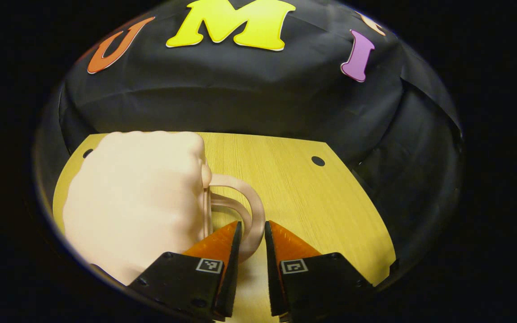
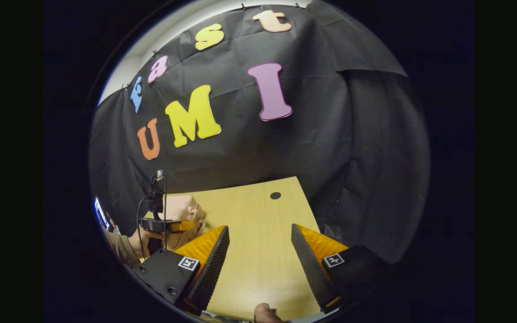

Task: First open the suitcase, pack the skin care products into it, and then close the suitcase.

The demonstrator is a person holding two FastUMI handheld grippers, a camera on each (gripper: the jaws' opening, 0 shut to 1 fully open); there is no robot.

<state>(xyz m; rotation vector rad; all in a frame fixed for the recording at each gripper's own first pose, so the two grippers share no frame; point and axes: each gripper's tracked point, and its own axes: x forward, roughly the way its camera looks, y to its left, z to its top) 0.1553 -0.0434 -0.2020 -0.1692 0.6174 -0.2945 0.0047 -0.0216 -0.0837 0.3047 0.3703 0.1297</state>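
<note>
Your left tongs (image 1: pixel 253 237) are clenched on the handle (image 1: pixel 251 211) of the pale pink suitcase (image 1: pixel 137 202): both fingers press on the curved outer loop of the handle, one on each side, with only that strip of plastic between them. In the left gripper view the suitcase sits on the wooden surface (image 1: pixel 294 188), its rounded shell bulging to the left of the handle and its seam running just where the handle joins the body. From here you cannot tell whether the case is fully closed or slightly parted. A second, inner loop of the handle lies just behind the one you hold, closer to the shell. A small dark hole (image 1: pixel 317 160) in the surface lies beyond the handle, well apart from it, near the black cloth wall (image 1: pixel 249 98).

Your right tongs (image 2: pixel 258 244) are released, the fingers spread wide above bare wood, with nothing between them. In the right gripper view the suitcase (image 2: pixel 186 208) is off to the left of these tongs, near the far left part of the surface (image 2: pixel 258 224), and your other gripper (image 2: pixel 168 225) sits against it, held by a hand (image 2: pixel 144 237) in a tan sleeve (image 2: pixel 119 246). A cable runs up from that gripper in front of the cloth. A fingertip (image 2: pixel 265 312) shows at the bottom edge of this view.
</note>
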